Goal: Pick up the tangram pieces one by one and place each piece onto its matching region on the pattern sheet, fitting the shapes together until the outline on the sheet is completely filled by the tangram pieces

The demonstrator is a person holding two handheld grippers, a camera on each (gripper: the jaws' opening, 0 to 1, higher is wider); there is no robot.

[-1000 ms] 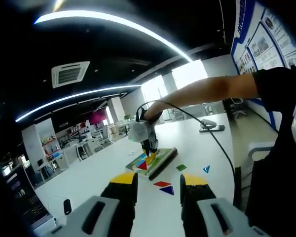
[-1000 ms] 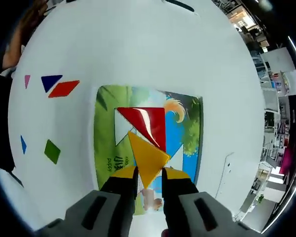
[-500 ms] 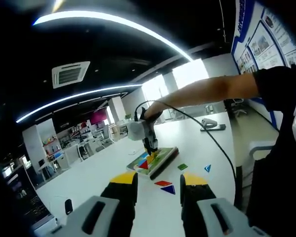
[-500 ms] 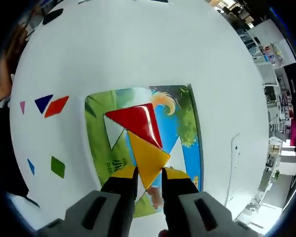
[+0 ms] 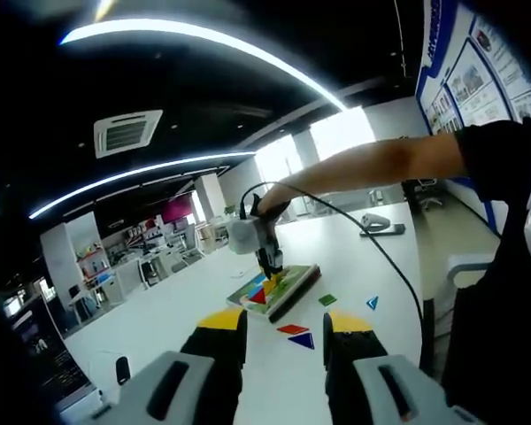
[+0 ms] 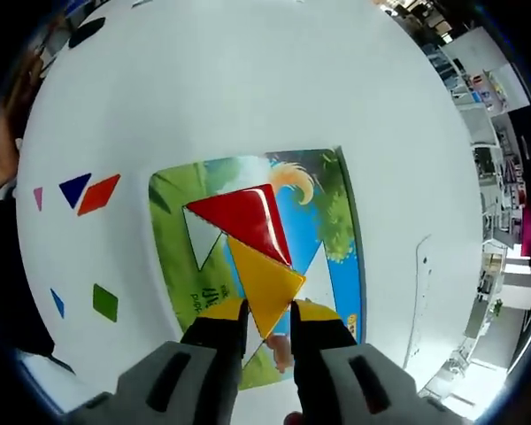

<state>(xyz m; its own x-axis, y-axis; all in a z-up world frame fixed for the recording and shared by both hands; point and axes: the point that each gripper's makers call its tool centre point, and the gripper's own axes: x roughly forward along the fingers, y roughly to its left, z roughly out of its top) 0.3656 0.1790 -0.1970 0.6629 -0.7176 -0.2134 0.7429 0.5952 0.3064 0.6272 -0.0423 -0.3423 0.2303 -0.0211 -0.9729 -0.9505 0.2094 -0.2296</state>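
The right gripper [image 6: 266, 312] pinches a yellow triangle [image 6: 264, 283] over the sheet [image 6: 181, 266], beside the red triangle [image 6: 243, 221] ahead; lowering and releasing comes next. The left gripper [image 5: 283, 332] waits open, empty.

Pattern sheet [image 6: 336, 221] lies flat on the white table. Red triangle [image 6: 239, 221] sits on its white outline; yellow triangle [image 6: 264, 283] touches it below, one corner between the right gripper [image 6: 265, 317] jaws. Loose beside the sheet: orange parallelogram [image 6: 99, 194], dark blue triangle [image 6: 73, 188], pink piece [image 6: 38, 197], green square [image 6: 105, 302], small blue triangle [image 6: 57, 302].
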